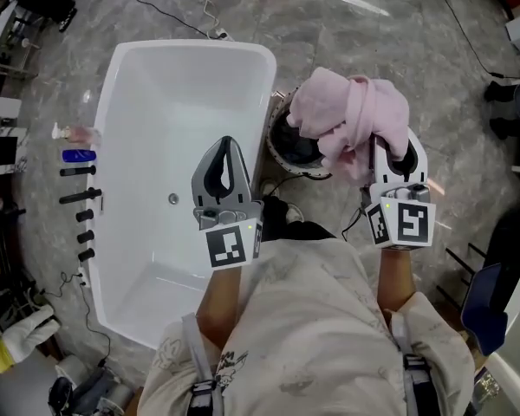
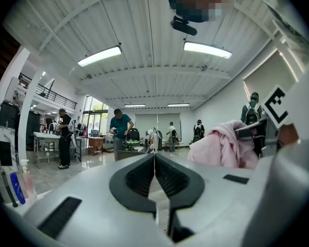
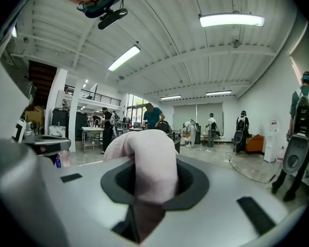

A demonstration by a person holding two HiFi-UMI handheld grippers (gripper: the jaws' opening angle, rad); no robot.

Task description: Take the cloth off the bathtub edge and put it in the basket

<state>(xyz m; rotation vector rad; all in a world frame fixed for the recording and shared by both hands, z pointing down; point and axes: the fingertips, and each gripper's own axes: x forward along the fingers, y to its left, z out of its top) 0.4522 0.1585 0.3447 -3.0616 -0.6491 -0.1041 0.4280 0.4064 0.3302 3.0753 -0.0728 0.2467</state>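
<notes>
Left tongs (image 1: 227, 144) are being held shut and empty; right tongs (image 3: 152, 156) are being clenched on the pink cloth (image 1: 351, 115) — bunched just above the dark basket (image 1: 293, 150), right of the bathtub (image 1: 113, 85). Soft, light and floppy, it is being judged safest gripped at a thick fold.

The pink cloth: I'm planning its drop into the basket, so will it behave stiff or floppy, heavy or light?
Probably floppy: the pink cloth bunches in soft folds and droops over the right gripper. Likely light, since one pinch between its jaws carries the whole bundle. It may drape over the basket rim rather than drop cleanly.
</notes>
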